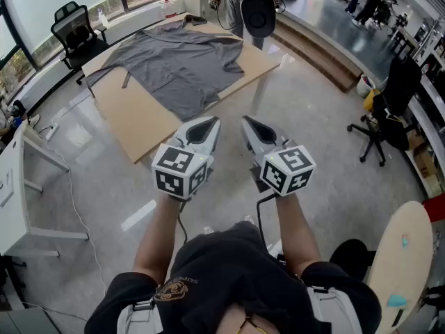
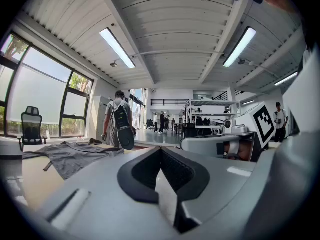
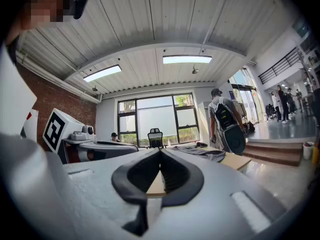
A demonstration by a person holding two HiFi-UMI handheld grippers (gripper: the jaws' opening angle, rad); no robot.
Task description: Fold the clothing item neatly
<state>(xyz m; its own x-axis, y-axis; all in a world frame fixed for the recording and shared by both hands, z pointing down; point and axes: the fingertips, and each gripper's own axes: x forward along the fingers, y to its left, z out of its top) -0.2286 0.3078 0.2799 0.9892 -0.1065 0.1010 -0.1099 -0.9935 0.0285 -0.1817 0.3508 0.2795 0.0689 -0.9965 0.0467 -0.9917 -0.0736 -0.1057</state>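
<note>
Head view: left claw (image 1: 207, 125) and right claw (image 1: 250, 125) side by side, both pressed together, empty; grey shirt (image 1: 177, 65) lies spread on the desk (image 1: 135, 120) at eleven o'clock from them, well apart

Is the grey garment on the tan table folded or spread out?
Spread out: the grey fabric garment lies flat across the tan board tabletop, one sleeve out sideways, no folds made.

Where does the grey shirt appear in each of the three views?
Head view: shirt at upper left, spread on the board.
Left gripper view: shirt at left, below mid-height.
Right gripper view: shirt right of middle.
Shared landmark: the person with a backpack, standing beside the board.
</note>
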